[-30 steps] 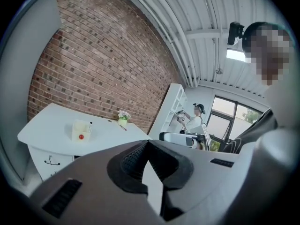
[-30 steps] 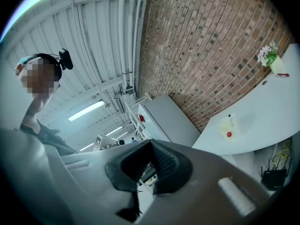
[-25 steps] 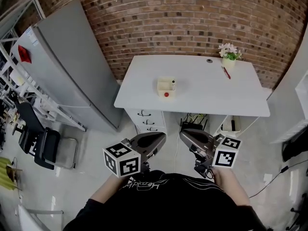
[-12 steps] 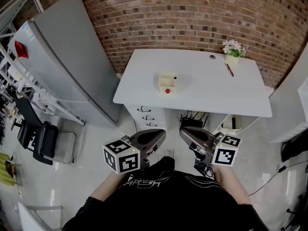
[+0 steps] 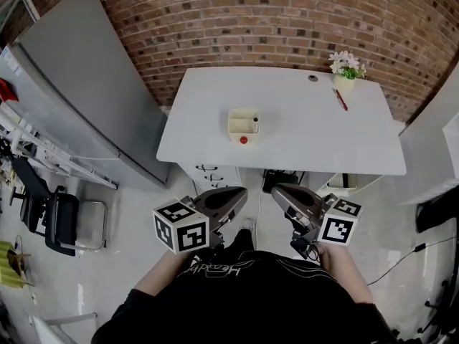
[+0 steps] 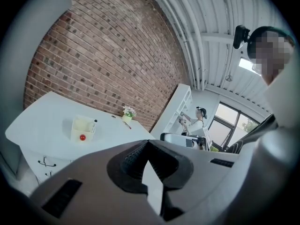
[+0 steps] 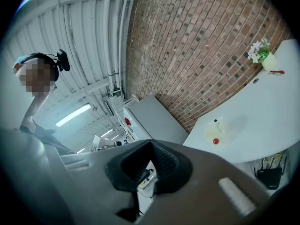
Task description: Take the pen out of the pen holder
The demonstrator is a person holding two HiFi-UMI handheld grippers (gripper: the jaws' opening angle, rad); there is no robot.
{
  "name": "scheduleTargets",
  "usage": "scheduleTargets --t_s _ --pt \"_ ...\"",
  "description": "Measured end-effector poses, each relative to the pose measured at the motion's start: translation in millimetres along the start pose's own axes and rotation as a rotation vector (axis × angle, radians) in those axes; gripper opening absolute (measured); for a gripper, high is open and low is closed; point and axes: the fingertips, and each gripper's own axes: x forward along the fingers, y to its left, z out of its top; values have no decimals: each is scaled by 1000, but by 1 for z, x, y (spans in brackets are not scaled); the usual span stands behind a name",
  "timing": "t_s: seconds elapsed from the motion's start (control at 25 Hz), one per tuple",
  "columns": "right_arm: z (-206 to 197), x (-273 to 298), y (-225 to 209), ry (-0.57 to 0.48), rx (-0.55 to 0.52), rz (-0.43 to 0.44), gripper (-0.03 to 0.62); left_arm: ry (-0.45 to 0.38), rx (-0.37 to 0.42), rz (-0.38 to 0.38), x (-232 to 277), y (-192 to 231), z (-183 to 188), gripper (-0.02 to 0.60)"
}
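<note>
A cream pen holder (image 5: 244,122) stands on the white desk (image 5: 315,138), left of its middle. A pen with a black cap (image 5: 256,120) sticks up in the holder's right corner, and a small red ball (image 5: 244,140) sits at its front. My left gripper (image 5: 239,193) and right gripper (image 5: 277,190) are held low in front of me, well short of the desk's near edge, both shut and empty. The left gripper view shows the pen holder (image 6: 83,128) far off beyond the closed left gripper (image 6: 149,142). The right gripper view shows the pen holder (image 7: 215,133) past the closed right gripper (image 7: 151,142).
A flower pot (image 5: 344,76) and a red pen (image 5: 338,99) lie at the desk's far right corner. A grey cabinet (image 5: 79,84) stands left of the desk, a black chair (image 5: 61,217) further left. Drawers (image 5: 210,170) and a router (image 5: 280,179) sit under the desk.
Both grippers and I have moved toward the desk, whose near edge now lies closer to the jaws. Both grippers stay shut and empty.
</note>
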Motion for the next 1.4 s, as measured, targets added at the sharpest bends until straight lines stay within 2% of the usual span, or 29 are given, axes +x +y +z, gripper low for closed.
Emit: scheduleTargets --t_s 0.24,0.88,1.32,1.4 --pt "15 27 -39 -17 58 -24 3 28 -25 -9 20 42 20 3" --pt "35 87 -123 41 56 -171 5 96 -123 -59 59 135 48 3" --pt "42 105 -162 96 -68 -272 8 127 -162 -92 81 173 55 3" --pt "45 106 -170 84 -77 -291 29 131 -166 -96 85 177 56 3"
